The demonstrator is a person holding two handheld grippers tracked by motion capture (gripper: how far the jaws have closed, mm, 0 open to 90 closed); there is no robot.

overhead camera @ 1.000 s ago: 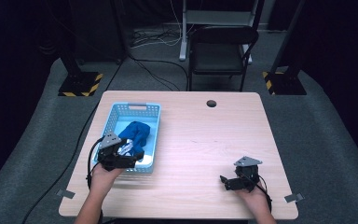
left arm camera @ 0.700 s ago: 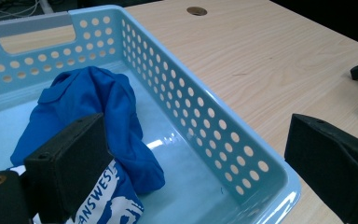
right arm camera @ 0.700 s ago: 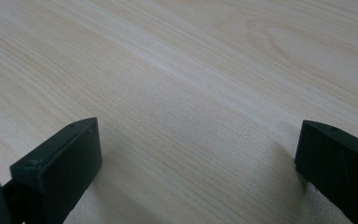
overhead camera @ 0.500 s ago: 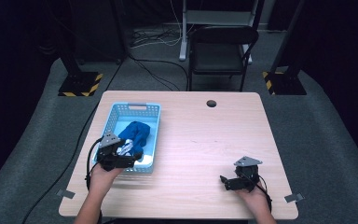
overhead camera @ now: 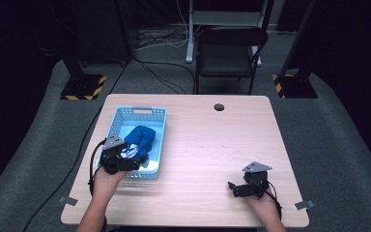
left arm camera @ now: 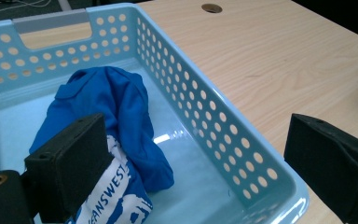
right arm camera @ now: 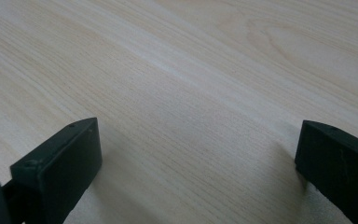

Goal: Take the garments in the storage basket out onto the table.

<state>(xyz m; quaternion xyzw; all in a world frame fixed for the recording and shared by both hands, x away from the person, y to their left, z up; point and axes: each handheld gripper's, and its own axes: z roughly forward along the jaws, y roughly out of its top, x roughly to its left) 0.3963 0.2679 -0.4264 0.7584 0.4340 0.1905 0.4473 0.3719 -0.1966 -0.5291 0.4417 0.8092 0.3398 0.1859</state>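
The wooden table (overhead camera: 207, 159) carries a light-blue perforated basket (overhead camera: 158, 140) at its left side, and a crumpled blue T-shirt (left arm camera: 121, 116) with white lettering lies inside, long axis running from the near wall toward the handled far wall. Judged progress: early, since the shirt is not yet gripped (removal remains). The left gripper (left arm camera: 191, 158) stands wide, straddling the basket's right wall. The right gripper (right arm camera: 196, 154) rests wide and empty on bare tabletop, well apart.

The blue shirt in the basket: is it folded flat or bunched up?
Bunched up: the blue shirt lies crumpled in a heap in the basket, creases and white print showing.
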